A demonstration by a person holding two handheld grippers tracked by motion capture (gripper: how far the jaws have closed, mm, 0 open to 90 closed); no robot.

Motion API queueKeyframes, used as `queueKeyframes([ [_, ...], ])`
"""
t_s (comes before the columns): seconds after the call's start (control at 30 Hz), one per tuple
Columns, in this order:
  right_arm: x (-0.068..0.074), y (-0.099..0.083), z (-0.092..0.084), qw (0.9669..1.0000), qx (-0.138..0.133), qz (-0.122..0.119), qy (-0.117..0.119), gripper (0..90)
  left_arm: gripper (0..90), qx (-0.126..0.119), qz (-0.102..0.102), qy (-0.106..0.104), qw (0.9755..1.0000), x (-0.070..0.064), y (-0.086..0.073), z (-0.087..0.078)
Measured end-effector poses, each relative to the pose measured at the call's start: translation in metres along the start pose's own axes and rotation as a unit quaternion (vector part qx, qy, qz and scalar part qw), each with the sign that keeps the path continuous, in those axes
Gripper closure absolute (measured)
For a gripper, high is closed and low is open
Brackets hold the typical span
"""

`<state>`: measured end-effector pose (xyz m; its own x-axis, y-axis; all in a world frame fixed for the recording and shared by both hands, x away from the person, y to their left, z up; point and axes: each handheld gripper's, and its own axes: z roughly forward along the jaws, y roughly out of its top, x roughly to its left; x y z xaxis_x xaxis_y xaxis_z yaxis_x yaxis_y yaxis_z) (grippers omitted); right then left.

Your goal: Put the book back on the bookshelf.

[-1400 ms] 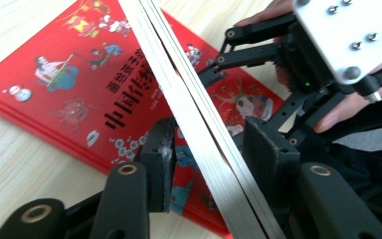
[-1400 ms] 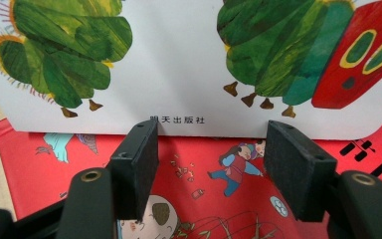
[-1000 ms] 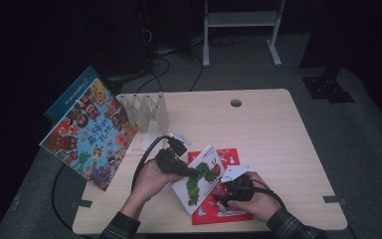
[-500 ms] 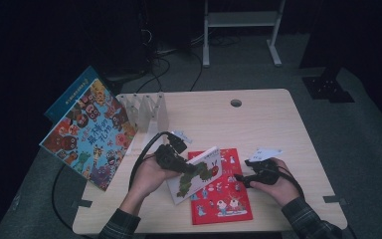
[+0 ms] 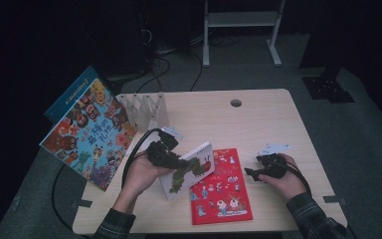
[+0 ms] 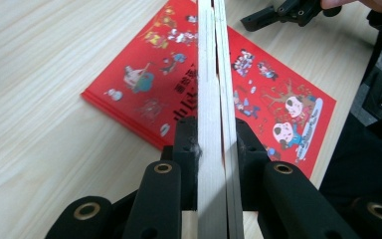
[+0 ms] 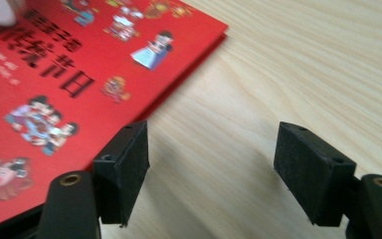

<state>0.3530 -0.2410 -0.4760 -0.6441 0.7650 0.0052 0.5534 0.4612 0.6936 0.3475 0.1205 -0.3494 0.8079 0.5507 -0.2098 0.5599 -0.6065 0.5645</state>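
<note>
A white board book with a green caterpillar cover (image 5: 193, 172) stands tilted above the table, and my left gripper (image 5: 179, 163) is shut on it. In the left gripper view the book's page edges (image 6: 210, 59) run up between the pads (image 6: 186, 149), whose jaws have just been closing on it. Under it a red picture book (image 5: 221, 191) lies flat on the table (image 5: 258, 129). My right gripper (image 5: 251, 173) hovers low over bare wood just right of the red book (image 7: 54, 59). Its jaws (image 7: 211, 149) have just been opening, with nothing between them.
A large colourful picture book (image 5: 87, 134) leans off the table's left edge, with a blue book (image 5: 72, 94) behind it. A clear slotted rack (image 5: 144, 109) stands at the back left. A cable hole (image 5: 236, 103) sits near the far edge.
My right gripper has moved right, off the books and onto the bare table beside the red book, with its jaws wider. The left gripper stays put, holding the white book.
</note>
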Motion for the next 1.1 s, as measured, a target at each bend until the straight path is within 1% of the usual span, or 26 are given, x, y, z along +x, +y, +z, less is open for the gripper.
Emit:
queueKeyframes([
  [0.07,-0.002,-0.001,0.001,1.0,0.002,0.004,-0.003,27.8,76.1,-0.003,-0.001,0.003,1.0,0.003,-0.002,-0.004],
  [0.1,-0.005,-0.002,0.002,1.0,-0.002,0.008,-0.005,27.3,76.1,-0.006,-0.006,0.005,1.0,0.005,-0.004,-0.007],
  [0.2,-0.007,-0.003,0.003,0.9999,-0.007,0.011,-0.008,22.0,76.1,-0.014,-0.016,0.01,0.9997,0.009,-0.008,-0.013],
  [0.23,-0.007,-0.003,0.003,0.9998,-0.008,0.013,-0.01,20.8,76.1,-0.014,-0.016,0.01,0.9997,0.009,-0.008,-0.013],
  [0.3,-0.007,-0.005,0.005,0.9997,-0.013,0.016,-0.012,16.4,76.1,-0.016,-0.021,0.015,0.9995,0.012,-0.011,-0.019],
  [0.33,-0.007,-0.005,0.005,0.9997,-0.013,0.016,-0.012,16.4,76.1,-0.016,-0.021,0.015,0.9995,0.012,-0.011,-0.019],
  [0.37,-0.008,-0.007,0.007,0.9993,-0.029,0.018,-0.017,13.5,76.1,-0.018,-0.024,0.02,0.9994,0.015,-0.014,-0.022],
  [0.53,-0.007,-0.008,0.007,0.9992,-0.03,0.019,-0.018,13.5,76.1,-0.024,-0.031,0.026,0.9989,0.018,-0.017,-0.027],
  [0.63,-0.007,-0.008,0.007,0.9992,-0.03,0.019,-0.018,13.5,76.1,-0.029,-0.037,0.035,0.9983,0.022,-0.022,-0.034],
  [0.8,-0.007,-0.008,0.007,0.9992,-0.03,0.019,-0.018,13.5,76.1,-0.028,-0.043,0.042,0.9978,0.028,-0.028,-0.041],
  [0.87,-0.007,-0.008,0.007,0.9992,-0.03,0.019,-0.018,13.5,76.1,-0.032,-0.052,0.048,0.997,0.031,-0.032,-0.045],
  [1.1,-0.007,-0.008,0.007,0.9992,-0.03,0.019,-0.018,13.5,76.2,-0.033,-0.068,0.064,0.9951,0.042,-0.042,-0.056],
])
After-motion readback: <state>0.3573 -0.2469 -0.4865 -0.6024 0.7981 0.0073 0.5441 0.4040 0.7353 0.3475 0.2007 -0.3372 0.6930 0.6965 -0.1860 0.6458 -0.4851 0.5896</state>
